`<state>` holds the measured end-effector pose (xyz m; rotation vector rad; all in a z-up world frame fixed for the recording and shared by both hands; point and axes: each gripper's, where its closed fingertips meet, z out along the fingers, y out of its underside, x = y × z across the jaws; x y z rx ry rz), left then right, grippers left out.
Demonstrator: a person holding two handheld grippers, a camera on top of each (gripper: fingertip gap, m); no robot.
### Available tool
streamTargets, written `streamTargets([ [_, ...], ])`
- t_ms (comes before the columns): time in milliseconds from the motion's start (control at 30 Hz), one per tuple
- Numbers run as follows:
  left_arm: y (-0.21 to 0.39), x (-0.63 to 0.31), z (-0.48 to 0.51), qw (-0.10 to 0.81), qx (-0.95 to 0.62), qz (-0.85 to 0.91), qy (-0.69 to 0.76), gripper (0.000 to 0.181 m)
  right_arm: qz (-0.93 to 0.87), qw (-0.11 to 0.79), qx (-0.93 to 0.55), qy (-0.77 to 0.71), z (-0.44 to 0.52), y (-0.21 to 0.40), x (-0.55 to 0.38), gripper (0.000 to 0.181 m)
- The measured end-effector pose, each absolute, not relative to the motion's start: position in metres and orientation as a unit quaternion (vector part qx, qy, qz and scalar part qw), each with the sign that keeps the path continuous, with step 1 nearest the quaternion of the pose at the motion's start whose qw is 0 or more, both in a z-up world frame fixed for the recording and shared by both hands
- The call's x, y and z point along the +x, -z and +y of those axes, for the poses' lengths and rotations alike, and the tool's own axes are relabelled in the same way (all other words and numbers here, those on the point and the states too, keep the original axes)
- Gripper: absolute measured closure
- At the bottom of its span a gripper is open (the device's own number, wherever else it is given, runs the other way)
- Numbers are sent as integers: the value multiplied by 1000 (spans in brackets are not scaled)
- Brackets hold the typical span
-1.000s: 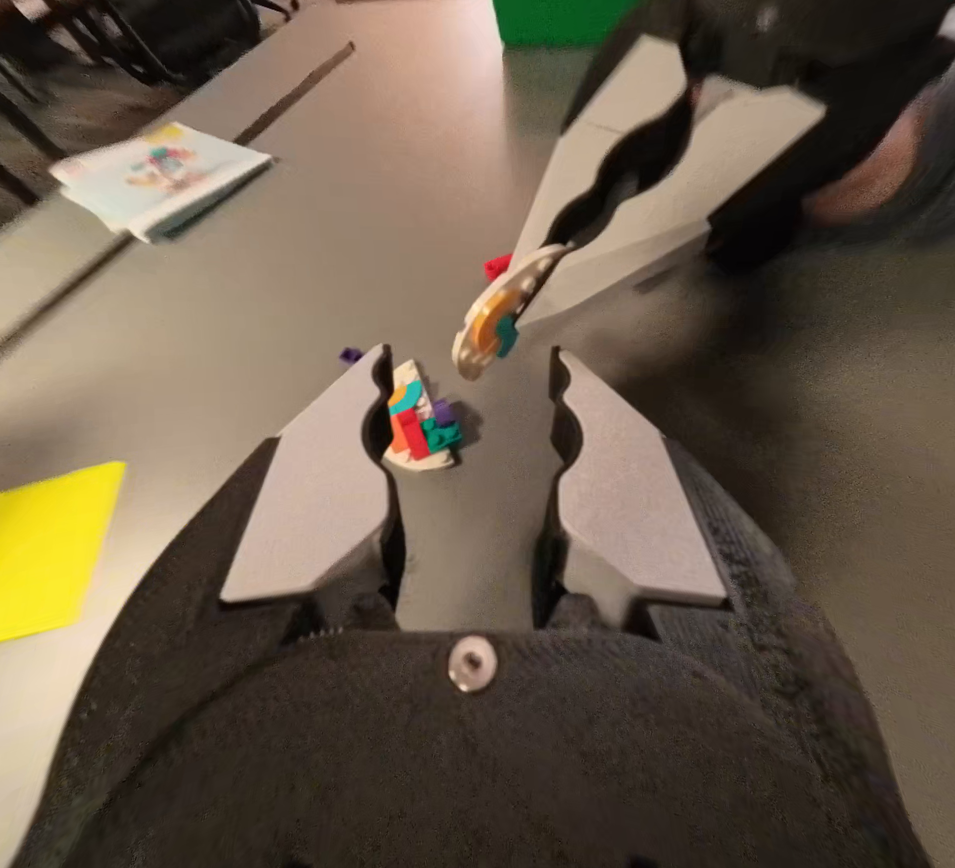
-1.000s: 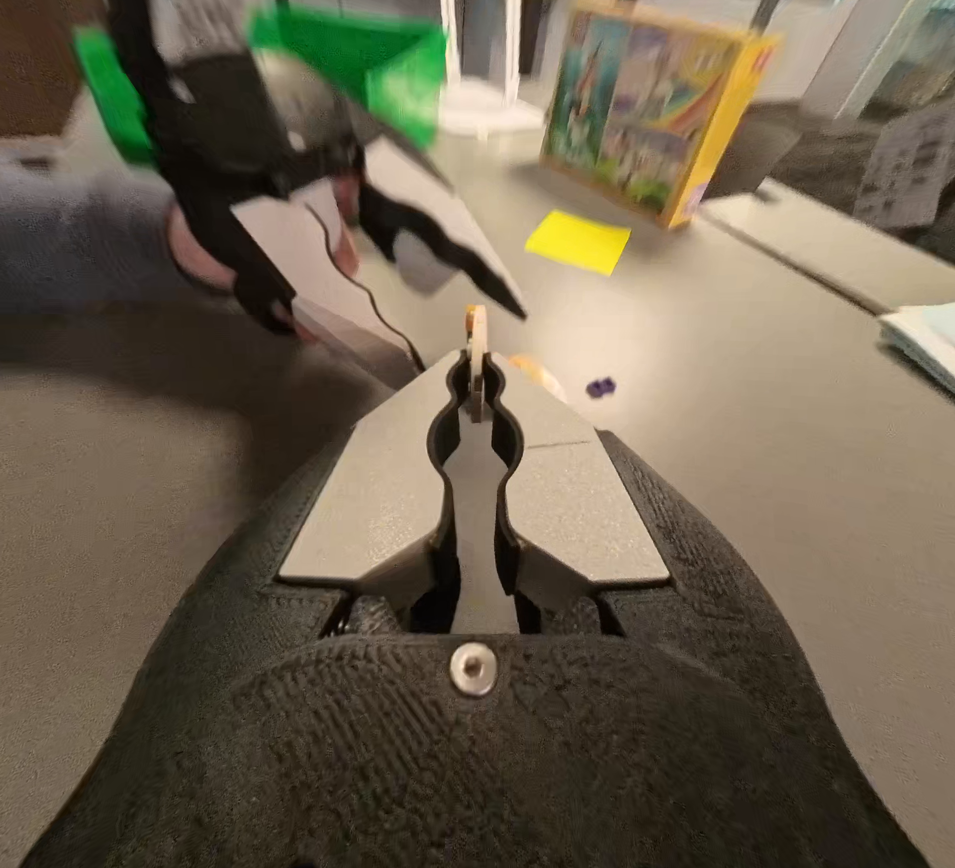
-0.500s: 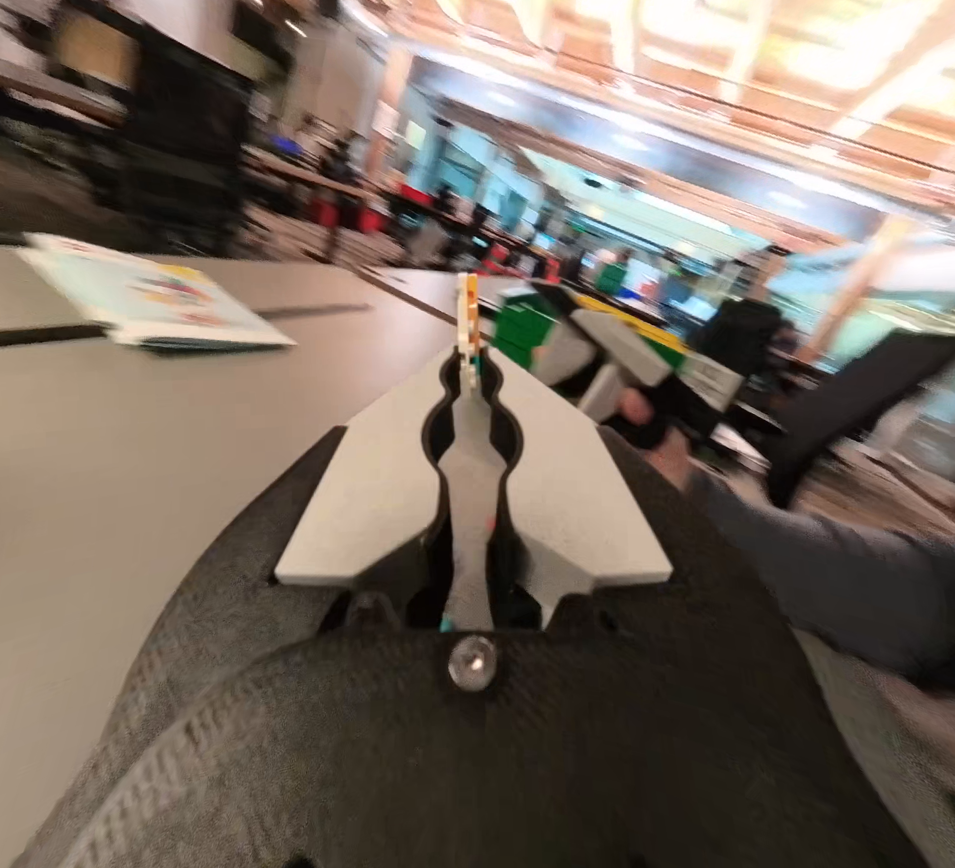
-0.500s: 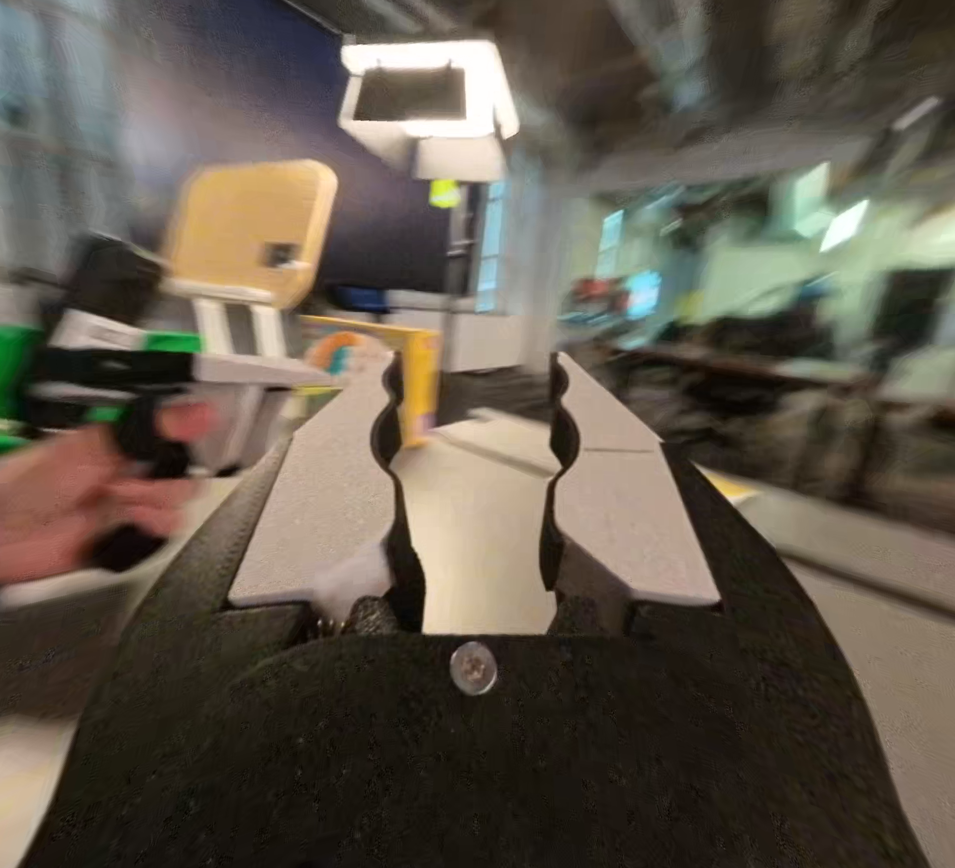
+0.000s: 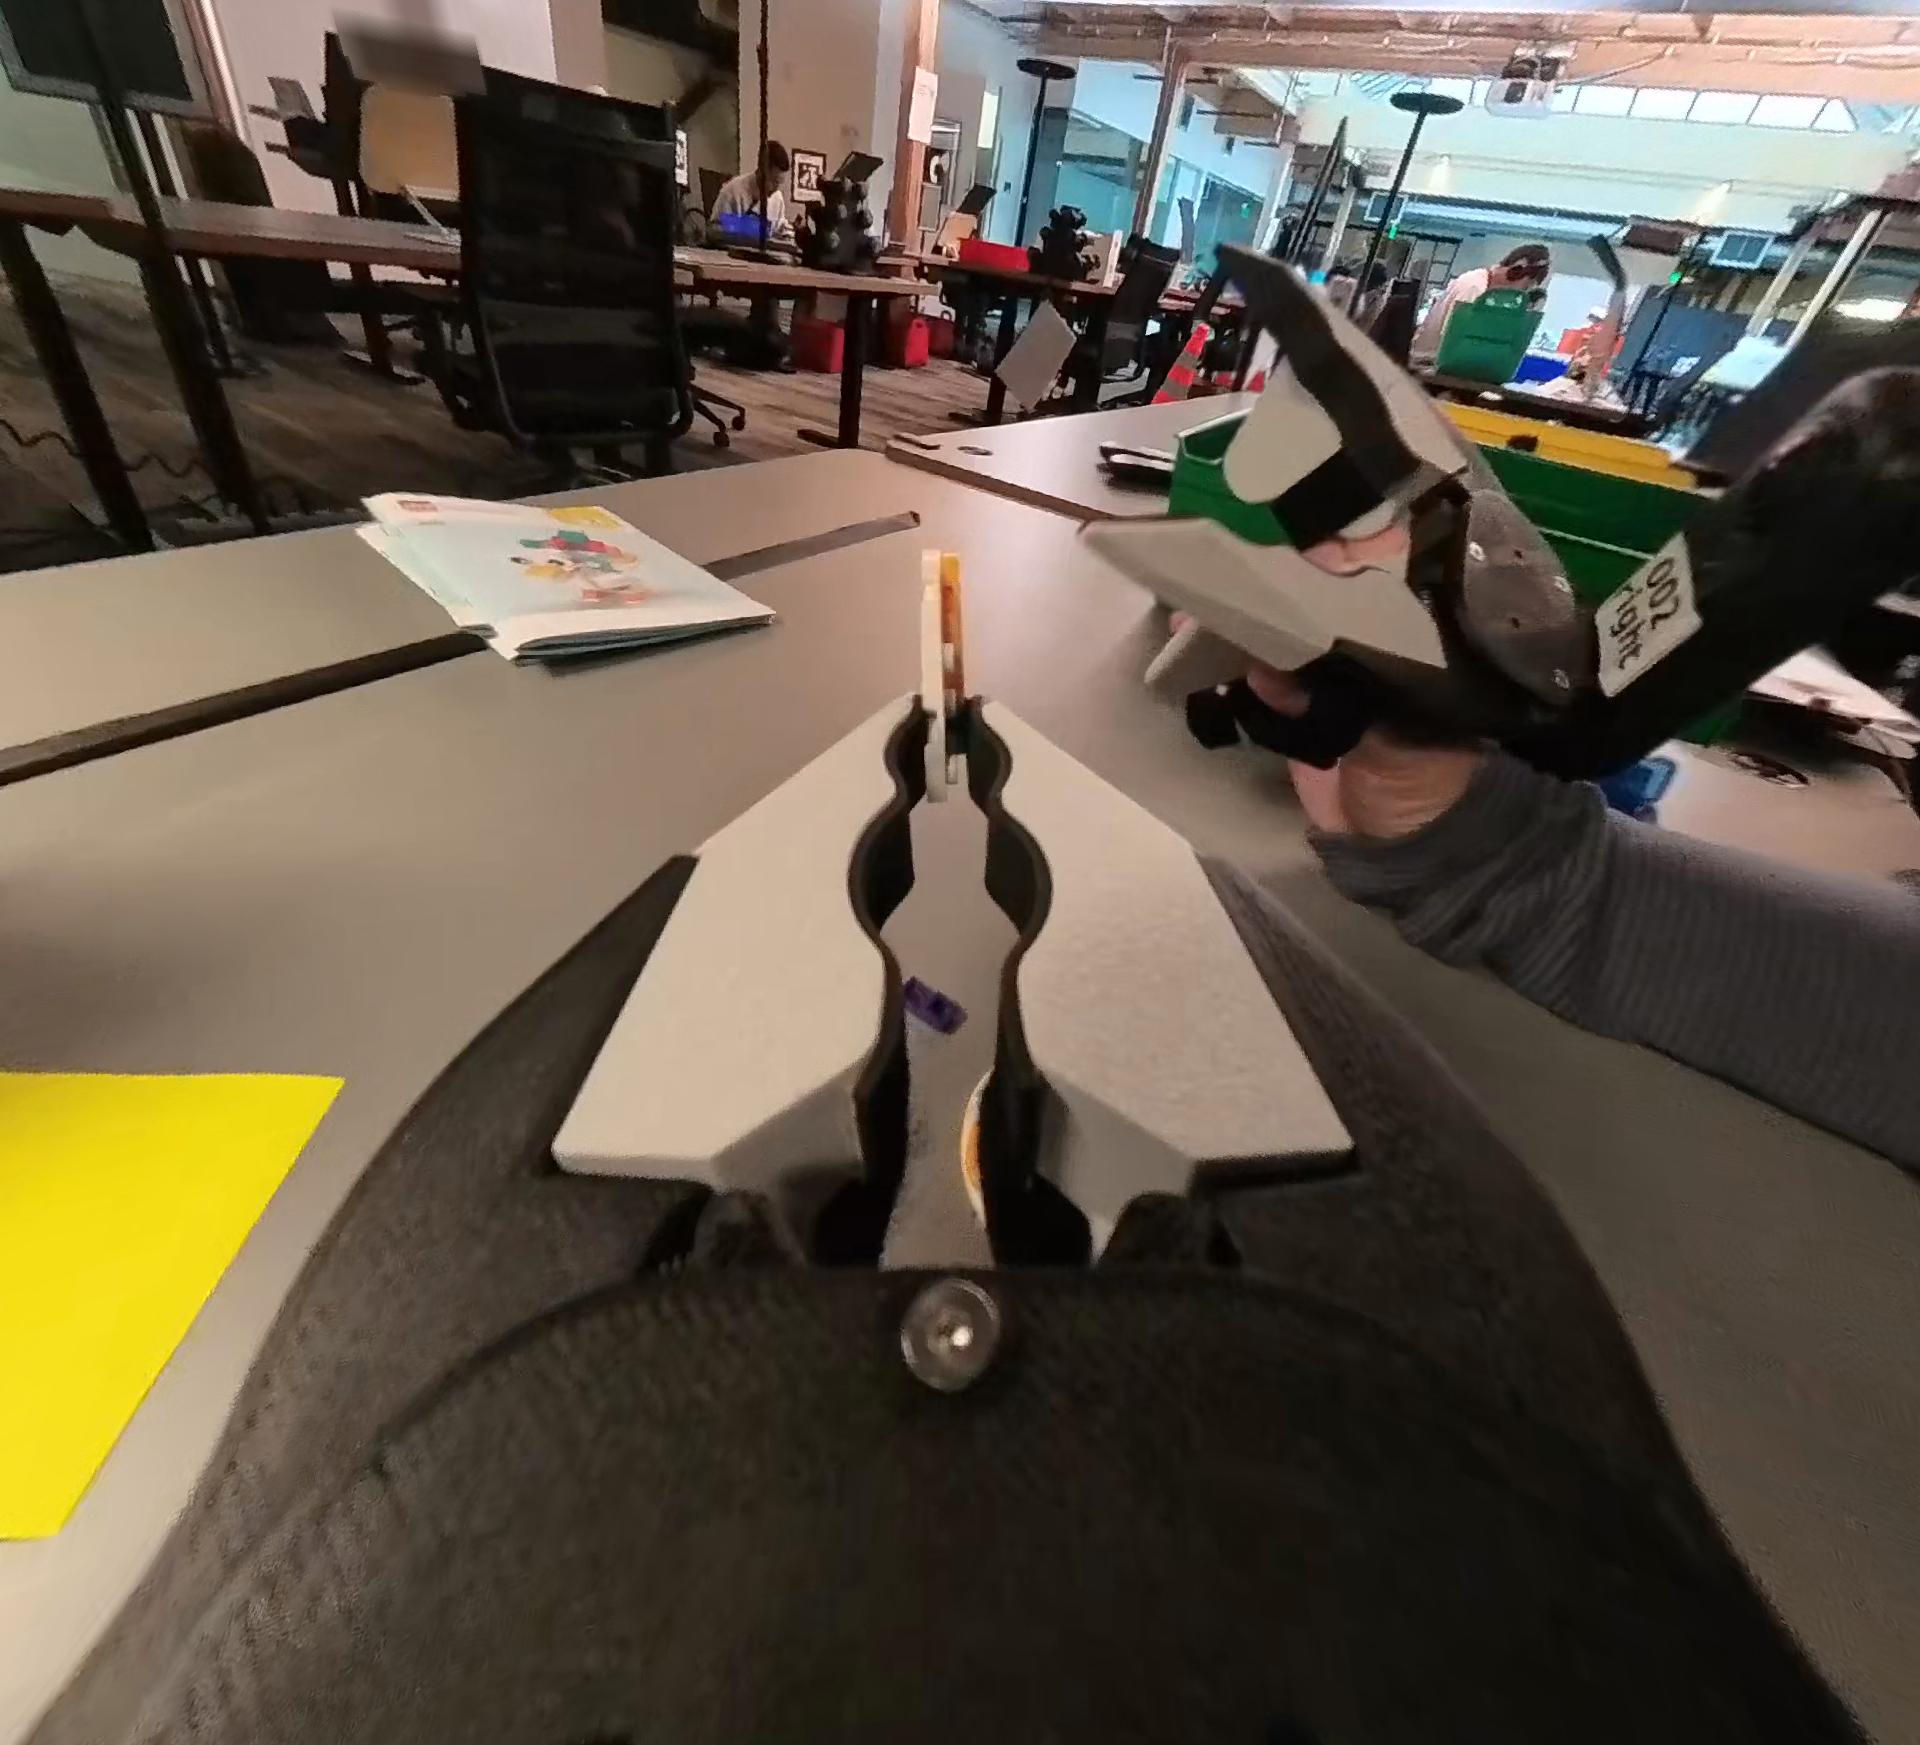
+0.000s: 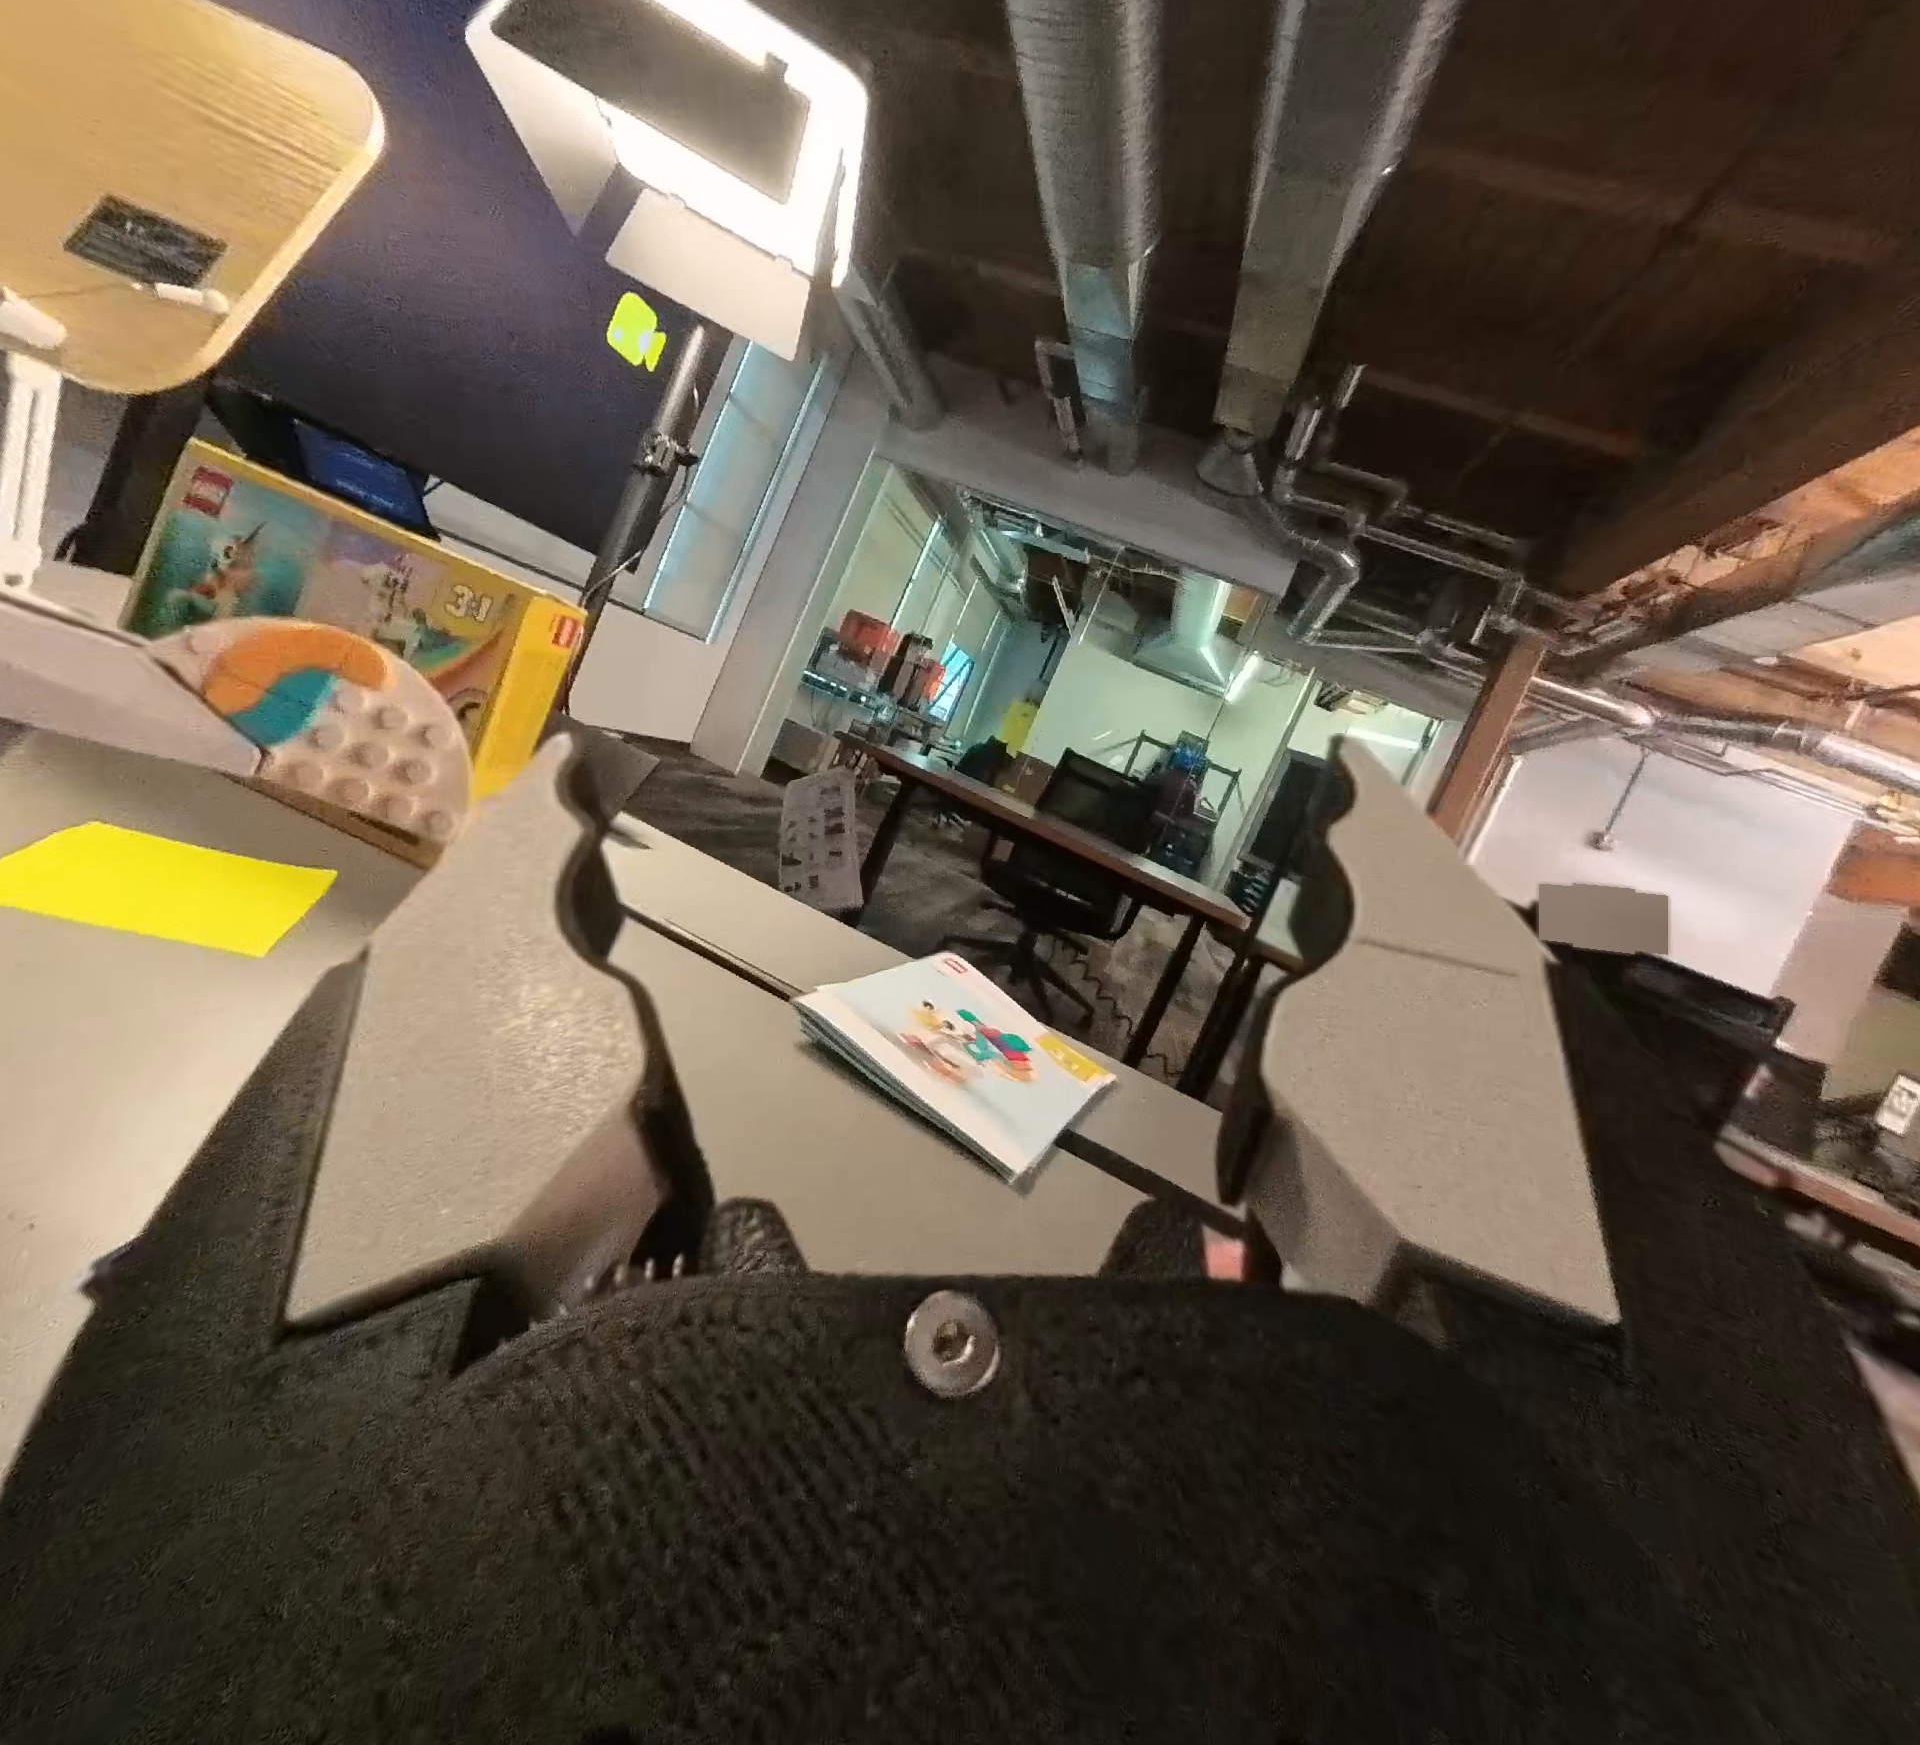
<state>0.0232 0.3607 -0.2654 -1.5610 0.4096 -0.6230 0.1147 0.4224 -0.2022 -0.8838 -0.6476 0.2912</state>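
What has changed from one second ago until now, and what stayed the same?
The left tool closed on a round studded plate and lifted it. The right tool released its plate and opened. The booklet and yellow sheet stayed on the table.

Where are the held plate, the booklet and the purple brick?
plate [image 5: 943, 656], left wrist view, thin edge above the tongs' tips
booklet [image 6: 961, 1051], right wrist view, front cover
purple brick [image 5: 932, 1006], left wrist view, top face
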Motion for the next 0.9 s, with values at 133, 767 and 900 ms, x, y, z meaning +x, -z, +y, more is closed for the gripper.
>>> streamTargets([
  [133,272,22,363,630,-698,154,302,177,-317,834,-440,-103,425,211,124,99],
  [767,268,20,359,629,-684,128,345,176,-453,790,-399,-112,378,228,74,115],
  [900,281,27,359,590,-721,168,321,176,-554,720,-391,-147,345,257,39,117],
])
